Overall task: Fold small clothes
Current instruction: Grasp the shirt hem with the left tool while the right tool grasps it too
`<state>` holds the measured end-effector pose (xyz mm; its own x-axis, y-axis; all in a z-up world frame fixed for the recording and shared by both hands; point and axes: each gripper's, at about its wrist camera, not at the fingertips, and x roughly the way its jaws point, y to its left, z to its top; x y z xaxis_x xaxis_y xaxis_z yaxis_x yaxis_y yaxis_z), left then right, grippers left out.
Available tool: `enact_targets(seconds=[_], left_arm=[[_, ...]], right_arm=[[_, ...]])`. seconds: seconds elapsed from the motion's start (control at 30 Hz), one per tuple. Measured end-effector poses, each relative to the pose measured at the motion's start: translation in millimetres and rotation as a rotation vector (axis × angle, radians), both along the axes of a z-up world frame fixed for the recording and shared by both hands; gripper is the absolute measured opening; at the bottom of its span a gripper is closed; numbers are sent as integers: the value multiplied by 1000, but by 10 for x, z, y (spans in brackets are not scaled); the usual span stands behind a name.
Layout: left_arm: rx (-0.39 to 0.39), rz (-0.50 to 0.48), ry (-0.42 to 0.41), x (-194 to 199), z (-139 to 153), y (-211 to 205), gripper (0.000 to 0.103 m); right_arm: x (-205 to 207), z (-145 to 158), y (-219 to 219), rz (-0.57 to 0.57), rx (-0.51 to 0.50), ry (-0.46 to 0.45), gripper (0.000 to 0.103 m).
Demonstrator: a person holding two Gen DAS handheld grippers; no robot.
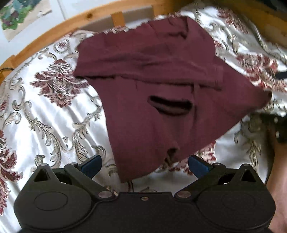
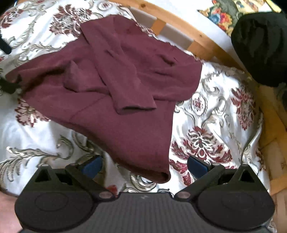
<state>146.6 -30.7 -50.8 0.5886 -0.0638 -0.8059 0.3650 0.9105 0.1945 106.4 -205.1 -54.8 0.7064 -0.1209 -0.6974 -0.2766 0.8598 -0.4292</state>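
Observation:
A maroon sweater [image 1: 152,75] lies spread on a floral bedspread [image 1: 44,107], its sleeves folded across the body. One cuff [image 2: 136,105] shows in the right wrist view. My left gripper [image 1: 144,165] is open, and the sweater's near corner sits between its blue pads [image 1: 91,165] without being pinched. My right gripper [image 2: 144,165] is open too, with another sweater corner [image 2: 161,176] between its fingers. A black part at the far right [image 1: 279,129] looks like the other gripper, close to the sweater's right tip [image 1: 267,95].
A curved wooden bed frame [image 1: 53,30] [image 2: 197,39] borders the far side of the bedspread [image 2: 224,107]. A bulky black object [image 2: 260,44] sits at the upper right. A picture [image 1: 18,16] hangs on the wall. A person's bare arm [image 1: 278,197] shows at the lower right.

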Motion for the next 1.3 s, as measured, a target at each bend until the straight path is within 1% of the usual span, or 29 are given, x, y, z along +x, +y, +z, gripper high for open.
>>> enact_targets(seconds=[0.17,0.2,0.3,0.33,0.37,0.4,0.43,0.47,0.5,0.57,0.6,0.63,0.67,0.7,0.73,0.77,0.87,0.93,1.03,1.3], left_arm=[[32,-4,70,96,-112,-44,102],[34,-10,83,107,-133,-53,102],[49,-44,103,113,-185,-106,102],[60,-58,110,112,-205,-130,102],[73,-72,119,112,-230,-156,102],[86,-84,127,112,-254,-180,102],[101,-93,130,109,-276,-207,102],[112,-98,129,115,-289,-221,102],[122,-102,127,119,-299,-235,102],[139,-106,116,127,-313,-260,102],[149,-106,110,128,-320,-275,102],[161,-109,104,148,-334,-278,102],[170,-111,105,166,-350,-288,103],[175,-111,107,178,-363,-296,103],[178,-108,111,193,-373,-297,103],[181,-104,112,211,-377,-287,103],[183,-78,106,254,-378,-245,103],[182,-64,102,289,-386,-223,103],[185,-47,89,321,-393,-215,103],[243,-49,32,321,-413,-258,103]], right_arm=[[212,-125,-64,55,68,81,102],[249,-153,-55,66,74,84,101],[312,-187,-43,112,98,56,96],[325,-184,-47,123,113,49,90],[339,-179,-66,133,137,47,86],[353,-171,-78,138,158,48,84],[357,-160,-101,140,183,46,80],[353,-143,-123,144,209,45,73],[355,-117,-144,148,234,44,70],[341,-58,-196,150,282,34,58],[341,-32,-218,147,307,30,55],[332,-7,-239,140,338,29,46],[343,11,-270,134,371,33,36],[358,26,-291,125,403,36,31],[379,47,-335,114,436,34,22],[386,79,-377,95,470,17,16],[410,184,-543,40,580,-29,13],[429,213,-628,15,624,-36,13],[447,198,-671,-1,642,-24,13],[413,191,-617,-15,635,-27,13]])
